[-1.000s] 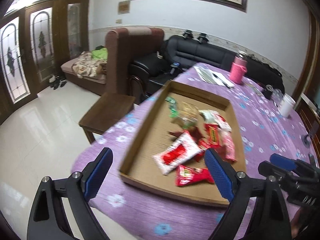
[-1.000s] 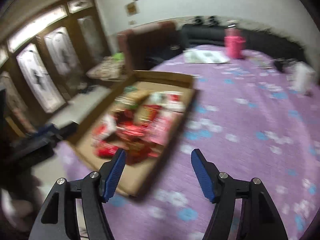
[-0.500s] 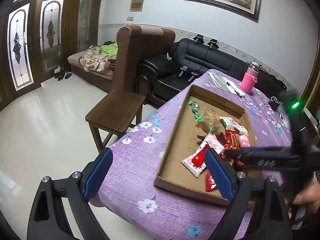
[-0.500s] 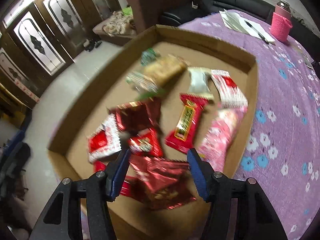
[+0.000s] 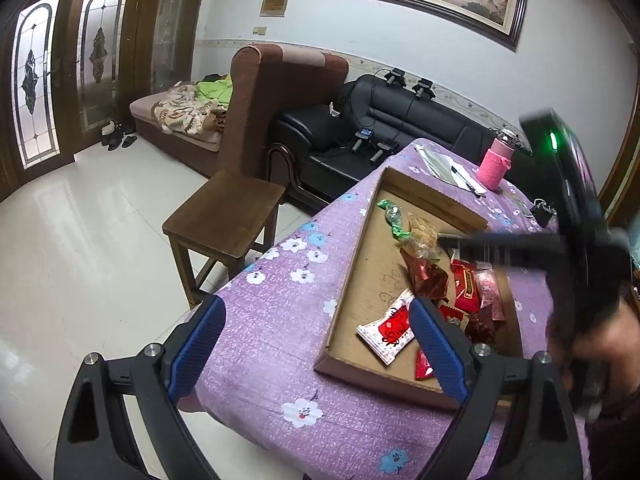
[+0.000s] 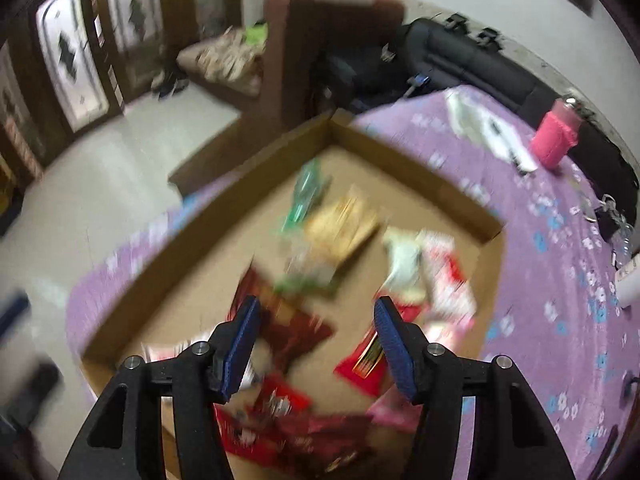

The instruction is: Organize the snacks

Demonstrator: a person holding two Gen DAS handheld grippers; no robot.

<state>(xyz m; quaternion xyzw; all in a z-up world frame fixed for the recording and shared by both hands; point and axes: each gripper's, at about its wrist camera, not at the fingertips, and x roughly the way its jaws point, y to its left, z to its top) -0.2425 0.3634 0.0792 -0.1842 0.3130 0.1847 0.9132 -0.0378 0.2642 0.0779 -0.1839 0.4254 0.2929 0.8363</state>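
purple floral table [image 5: 280,320] with cardboard tray [image 5: 352,280], pink bottle [image 5: 496,164]

one cardboard tray [image 5: 348,276], one pink bottle [image 5: 496,166]

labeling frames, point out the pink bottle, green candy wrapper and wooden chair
pink bottle [image 5: 495,169], left wrist view, its sleeve
green candy wrapper [image 5: 394,216], left wrist view, its middle
wooden chair [image 5: 224,210], left wrist view, its seat

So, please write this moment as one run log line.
left gripper: open, empty, at table edge | right gripper: open, empty, over snacks | cardboard tray: snacks inside
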